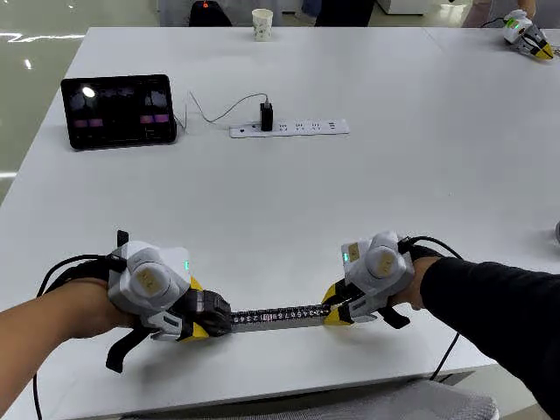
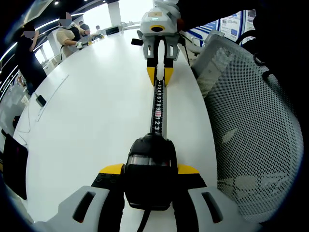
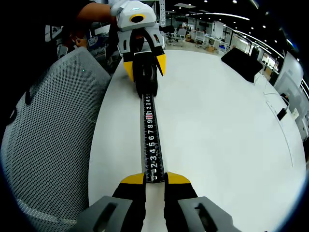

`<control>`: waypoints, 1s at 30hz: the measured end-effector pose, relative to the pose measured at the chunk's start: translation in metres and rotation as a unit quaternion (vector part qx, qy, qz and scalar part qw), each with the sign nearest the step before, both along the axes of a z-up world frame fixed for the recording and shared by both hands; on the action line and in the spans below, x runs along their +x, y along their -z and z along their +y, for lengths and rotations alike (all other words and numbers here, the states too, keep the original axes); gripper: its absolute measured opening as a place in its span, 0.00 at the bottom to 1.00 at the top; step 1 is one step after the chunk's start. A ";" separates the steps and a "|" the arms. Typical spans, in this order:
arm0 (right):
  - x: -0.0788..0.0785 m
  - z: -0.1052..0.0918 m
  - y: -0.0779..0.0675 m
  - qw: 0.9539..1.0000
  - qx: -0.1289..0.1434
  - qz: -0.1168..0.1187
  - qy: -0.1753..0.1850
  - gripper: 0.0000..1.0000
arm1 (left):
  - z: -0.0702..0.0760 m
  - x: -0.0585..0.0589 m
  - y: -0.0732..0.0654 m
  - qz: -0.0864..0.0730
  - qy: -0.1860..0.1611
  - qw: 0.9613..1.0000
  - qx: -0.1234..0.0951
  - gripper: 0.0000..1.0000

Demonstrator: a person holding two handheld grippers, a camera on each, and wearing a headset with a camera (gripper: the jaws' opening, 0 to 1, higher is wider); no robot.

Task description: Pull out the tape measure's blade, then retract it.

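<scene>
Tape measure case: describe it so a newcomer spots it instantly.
On the white table, go to the near edge, where two grippers face each other along a numbered blade. The tape measure case is the chunky black block clamped in the left gripper; the right gripper pinches only the thin blade tip.

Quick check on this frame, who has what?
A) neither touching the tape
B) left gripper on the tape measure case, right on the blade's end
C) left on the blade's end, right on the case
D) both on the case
B: the left gripper is clamped on the black tape measure case, and the right gripper pinches the end of the blade, which is pulled out across the table between them.
</scene>
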State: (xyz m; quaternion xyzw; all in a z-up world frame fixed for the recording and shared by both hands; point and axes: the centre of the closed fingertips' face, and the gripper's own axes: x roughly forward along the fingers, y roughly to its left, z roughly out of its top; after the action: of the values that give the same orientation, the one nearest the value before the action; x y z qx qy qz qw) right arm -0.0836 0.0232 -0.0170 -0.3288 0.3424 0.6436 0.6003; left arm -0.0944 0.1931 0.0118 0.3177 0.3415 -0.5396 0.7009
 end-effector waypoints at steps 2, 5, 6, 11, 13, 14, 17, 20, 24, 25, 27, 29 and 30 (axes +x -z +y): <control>0.000 -0.001 0.000 1.000 -0.001 0.001 0.000 0.10 | 0.000 0.000 0.000 0.000 0.000 1.000 0.000 0.32; 0.000 -0.002 0.000 1.000 -0.001 0.002 0.000 0.10 | 0.000 0.000 0.000 0.000 -0.001 1.000 0.000 0.32; 0.000 -0.002 0.000 1.000 -0.002 0.002 -0.001 0.10 | 0.000 0.000 0.000 0.000 -0.001 1.000 0.000 0.32; 0.000 -0.005 -0.001 1.000 -0.004 0.002 0.000 0.10 | 0.001 0.000 0.000 -0.001 -0.001 1.000 0.000 0.32; 0.000 -0.007 -0.001 1.000 -0.003 0.002 0.000 0.10 | 0.001 0.000 0.000 0.000 -0.002 1.000 0.000 0.32; 0.000 -0.008 -0.001 1.000 -0.005 0.002 0.002 0.10 | 0.001 0.000 0.000 0.000 -0.002 1.000 0.000 0.32; 0.000 -0.010 -0.002 1.000 -0.005 0.001 0.001 0.10 | 0.001 0.000 0.000 0.000 -0.002 1.000 0.000 0.32; 0.000 -0.013 -0.002 1.000 -0.006 0.001 0.001 0.10 | 0.001 0.000 0.000 0.000 -0.003 1.000 0.000 0.32; 0.001 -0.018 -0.002 1.000 -0.009 0.001 0.002 0.10 | 0.001 -0.001 0.000 -0.001 -0.002 1.000 0.000 0.32; 0.001 -0.019 -0.002 1.000 -0.010 0.001 0.003 0.10 | 0.000 -0.001 0.000 -0.001 -0.002 1.000 0.000 0.32; 0.001 -0.022 -0.002 1.000 -0.011 0.002 0.004 0.10 | 0.000 -0.001 0.000 -0.001 -0.002 1.000 0.000 0.32; 0.002 -0.024 -0.002 1.000 -0.011 0.002 0.005 0.10 | 0.001 -0.001 0.000 -0.001 -0.002 1.000 0.000 0.32; 0.002 -0.024 -0.002 1.000 -0.011 0.002 0.005 0.10 | 0.001 -0.001 0.000 -0.001 -0.003 1.000 0.000 0.32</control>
State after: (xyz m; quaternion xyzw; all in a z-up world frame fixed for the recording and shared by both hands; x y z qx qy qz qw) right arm -0.0819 -0.0009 -0.0150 -0.3323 0.3523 0.6372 0.5996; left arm -0.0950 0.1936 0.0122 0.3173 0.3420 -0.5374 0.7026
